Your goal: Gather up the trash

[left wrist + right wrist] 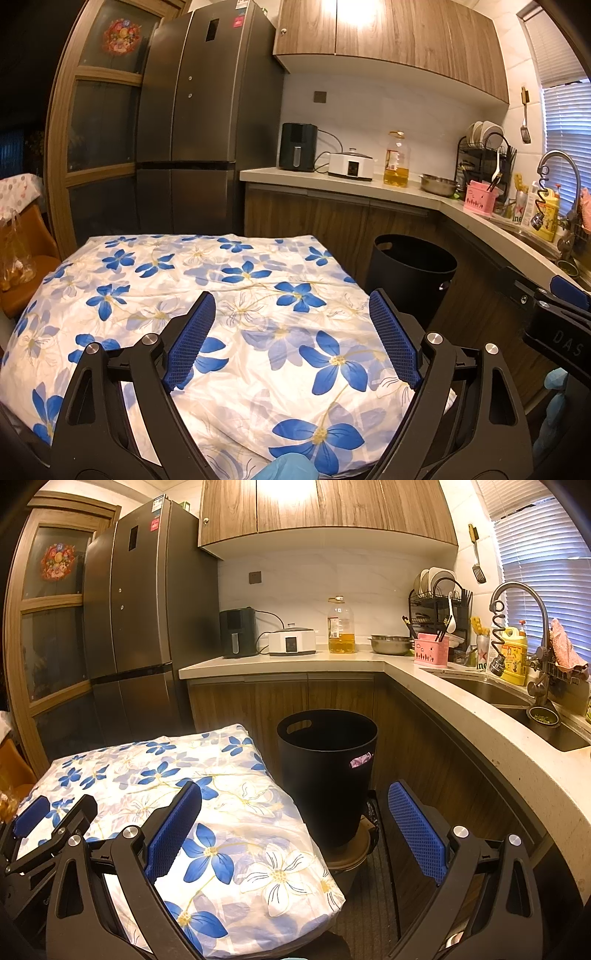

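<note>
A black trash bin (410, 280) (327, 768) stands on the floor between the table and the counter cabinets, on a low round brown base (351, 853). Something pale purple (361, 761) shows through the bin's side handle hole. My left gripper (291, 299) hovers open over the blue-flowered tablecloth (229, 295), with nothing between its blue pads. My right gripper (295, 788) is open too, with one finger over the table's right edge and the other over the floor, pointing at the bin. No loose trash shows on the cloth.
An L-shaped counter (388, 661) carries an air fryer, a cooker, an oil bottle, a steel bowl, a dish rack and a sink (517, 701). A tall fridge (199, 122) stands behind the table. An orange chair (22, 258) is at the far left. A blue-gloved hand (291, 467) holds the left gripper.
</note>
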`<state>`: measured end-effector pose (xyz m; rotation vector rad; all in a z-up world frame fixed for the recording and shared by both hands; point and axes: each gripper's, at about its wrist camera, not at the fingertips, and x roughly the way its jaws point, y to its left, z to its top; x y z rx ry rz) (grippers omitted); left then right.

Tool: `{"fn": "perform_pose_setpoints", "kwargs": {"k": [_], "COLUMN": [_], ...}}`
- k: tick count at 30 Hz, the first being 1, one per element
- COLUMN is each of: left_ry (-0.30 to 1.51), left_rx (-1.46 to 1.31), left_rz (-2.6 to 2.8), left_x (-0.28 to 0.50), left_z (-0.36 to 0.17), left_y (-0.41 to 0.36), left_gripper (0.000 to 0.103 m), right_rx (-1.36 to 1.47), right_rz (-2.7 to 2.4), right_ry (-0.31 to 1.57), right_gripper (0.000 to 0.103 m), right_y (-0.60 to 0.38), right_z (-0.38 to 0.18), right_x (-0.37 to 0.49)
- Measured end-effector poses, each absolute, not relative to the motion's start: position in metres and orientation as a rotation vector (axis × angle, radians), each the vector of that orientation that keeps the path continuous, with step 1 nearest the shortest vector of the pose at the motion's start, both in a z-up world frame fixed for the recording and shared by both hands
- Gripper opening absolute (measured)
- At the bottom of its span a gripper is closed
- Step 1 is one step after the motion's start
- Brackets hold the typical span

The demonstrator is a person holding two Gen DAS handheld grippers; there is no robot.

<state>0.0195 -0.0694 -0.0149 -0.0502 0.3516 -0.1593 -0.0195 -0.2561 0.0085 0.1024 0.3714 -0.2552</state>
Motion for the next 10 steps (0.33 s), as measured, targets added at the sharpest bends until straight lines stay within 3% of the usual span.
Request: {"fn": "perform_pose_setpoints", "kwargs": {"k": [5, 10], "left_ry": [0.343, 0.330], "left_rx": [-0.042, -0.041], "left_rz": [-0.142, -0.133], "left_x": [0.0180, 0.0161], "left_z": [-0.0146, -0.0127], "left_y": [-0.0686, -0.0663], "left_gripper": [0.094, 0.096], "right_rx": [0.104, 0.107], "right_rz": [-0.255, -0.257], "right_ry": [0.371, 0.370], "right_gripper": [0.097, 0.097], "right_y": [-0.2570, -0.2574], "right_z": [0.0086, 0.0091], "right_x": [-0.0198, -0.0209]}}
